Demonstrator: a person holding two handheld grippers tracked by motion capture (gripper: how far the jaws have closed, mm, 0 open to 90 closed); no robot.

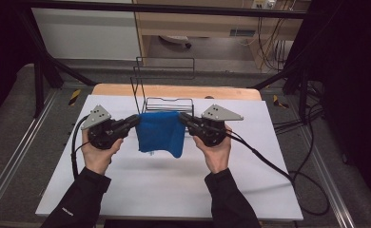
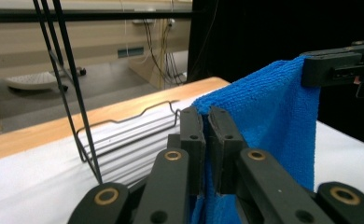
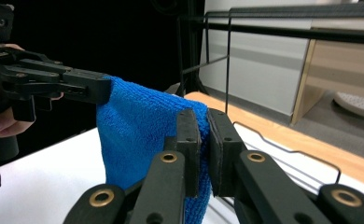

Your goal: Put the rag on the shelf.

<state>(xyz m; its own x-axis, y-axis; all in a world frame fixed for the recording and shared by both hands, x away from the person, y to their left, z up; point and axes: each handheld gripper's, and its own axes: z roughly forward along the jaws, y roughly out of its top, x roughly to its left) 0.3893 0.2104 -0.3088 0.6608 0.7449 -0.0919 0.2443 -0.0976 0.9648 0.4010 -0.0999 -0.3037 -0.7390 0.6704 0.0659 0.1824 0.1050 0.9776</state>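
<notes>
Both grippers pinch the blue cloth [image 1: 161, 130] by its upper corners, the left gripper [image 1: 135, 120] at nine o'clock of the cloth and the right gripper [image 1: 183, 118] at three o'clock, so the cloth hangs between them above the white surface [image 1: 174, 185], just in front of the black wire rack [image 1: 167, 90] that stands at twelve o'clock. In the left gripper view the jaws stand nearly together with a fold of blue terry [image 2: 269, 121] caught in the slim gap, and the right gripper view shows the same narrow bite on the opposite corner [image 3: 143, 126]. Each grip looks shallow, taking only the corner's edge, so I judge the main risk to be a corner sliding out if the hands pull apart and stretch the cloth taut; it would then swing down from the other gripper. The lower edge droops unevenly, with one point hanging lower toward five o'clock, and it could drag on the surface or bunch if lowered carelessly. Moved toward twelve o'clock, the cloth might snag on the rack's thin wires. Cables [image 1: 269, 161] trail from the grippers across the surface toward the person's sleeves [image 1: 86, 199].
</notes>
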